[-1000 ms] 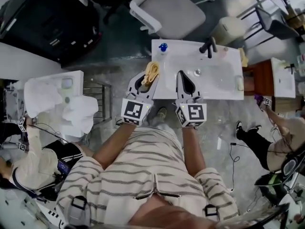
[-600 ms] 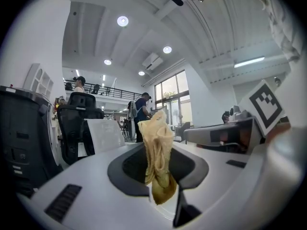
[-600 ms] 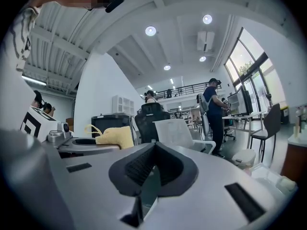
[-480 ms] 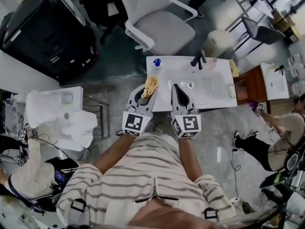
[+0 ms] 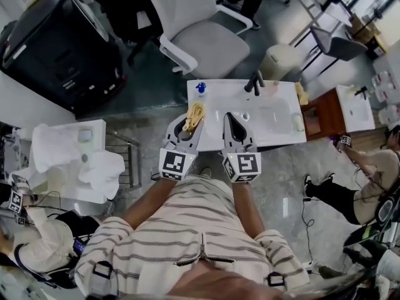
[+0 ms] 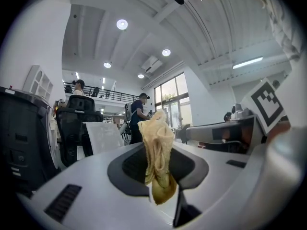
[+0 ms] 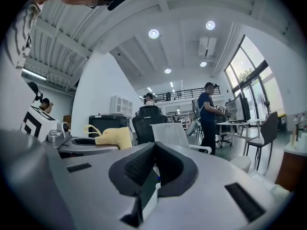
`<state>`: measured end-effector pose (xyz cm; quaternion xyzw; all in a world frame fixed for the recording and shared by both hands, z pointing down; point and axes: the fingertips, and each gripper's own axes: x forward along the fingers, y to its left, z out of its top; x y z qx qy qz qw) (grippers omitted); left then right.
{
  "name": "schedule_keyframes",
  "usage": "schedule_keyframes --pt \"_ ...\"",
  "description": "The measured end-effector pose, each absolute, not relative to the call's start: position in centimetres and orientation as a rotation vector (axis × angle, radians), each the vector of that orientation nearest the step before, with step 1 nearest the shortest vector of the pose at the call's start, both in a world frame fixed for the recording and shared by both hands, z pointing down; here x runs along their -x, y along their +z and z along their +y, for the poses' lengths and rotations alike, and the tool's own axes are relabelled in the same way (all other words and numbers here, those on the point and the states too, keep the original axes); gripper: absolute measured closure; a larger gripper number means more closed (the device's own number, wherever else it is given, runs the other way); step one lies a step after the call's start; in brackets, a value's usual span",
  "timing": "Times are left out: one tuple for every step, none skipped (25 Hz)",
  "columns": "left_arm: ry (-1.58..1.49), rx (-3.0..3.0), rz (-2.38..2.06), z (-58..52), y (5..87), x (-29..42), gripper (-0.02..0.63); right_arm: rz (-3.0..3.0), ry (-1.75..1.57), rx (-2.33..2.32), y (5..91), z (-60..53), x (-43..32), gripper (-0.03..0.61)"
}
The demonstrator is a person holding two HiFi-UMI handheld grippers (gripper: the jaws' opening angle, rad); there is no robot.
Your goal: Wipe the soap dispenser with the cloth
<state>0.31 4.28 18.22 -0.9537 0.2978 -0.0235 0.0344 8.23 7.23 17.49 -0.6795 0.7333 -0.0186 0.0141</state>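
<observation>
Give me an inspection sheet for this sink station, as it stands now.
surface: white sink top, mostly bare.
job's things: soap dispenser at its far left corner; yellow cloth pinched in the left gripper.
clutter: yellowish item at the right edge.
grippers: left shut on the cloth; right gripper shut, empty.
cables: nothing seen on the sink top.
surroundings: office chair and bin behind the sink; people nearby.

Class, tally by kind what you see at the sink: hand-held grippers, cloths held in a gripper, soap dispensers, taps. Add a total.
Hand-held grippers: 2, the left hand-held gripper and the right hand-held gripper
Cloth: 1
Soap dispenser: 1
Tap: 1
Total: 5
</observation>
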Motion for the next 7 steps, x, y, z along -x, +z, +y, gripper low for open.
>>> schedule_keyframes --pt "-0.071 2.932 0.918 4.18 18.20 -0.32 0.518 2.280 -0.054 2.115 17.39 7.20 -8.30 0.592" --pt "-0.070 2.934 0.921 4.08 18.20 -0.30 0.518 2.279 -0.054 2.114 17.33 7.14 -8.32 0.592" --pt "-0.068 2.939 0.924 3.97 18.23 -0.28 0.518 2.278 -0.053 2.112 17.29 7.06 -8.31 0.592" --pt "-0.065 2.946 0.926 3.85 18.24 -0.27 0.518 2.279 -0.052 2.111 17.24 6.97 -8.31 0.592" --pt "-0.061 2.955 0.928 3.75 18.24 -0.29 0.518 2.280 -0.049 2.111 17.19 6.88 -8.32 0.592" --pt "-0.055 2.965 0.929 3.64 18.22 -0.32 0.518 2.281 -0.045 2.112 17.14 6.81 -8.35 0.592" --pt "-0.050 2.975 0.930 3.54 18.20 -0.35 0.518 2.283 -0.041 2.113 17.10 6.74 -8.39 0.592"
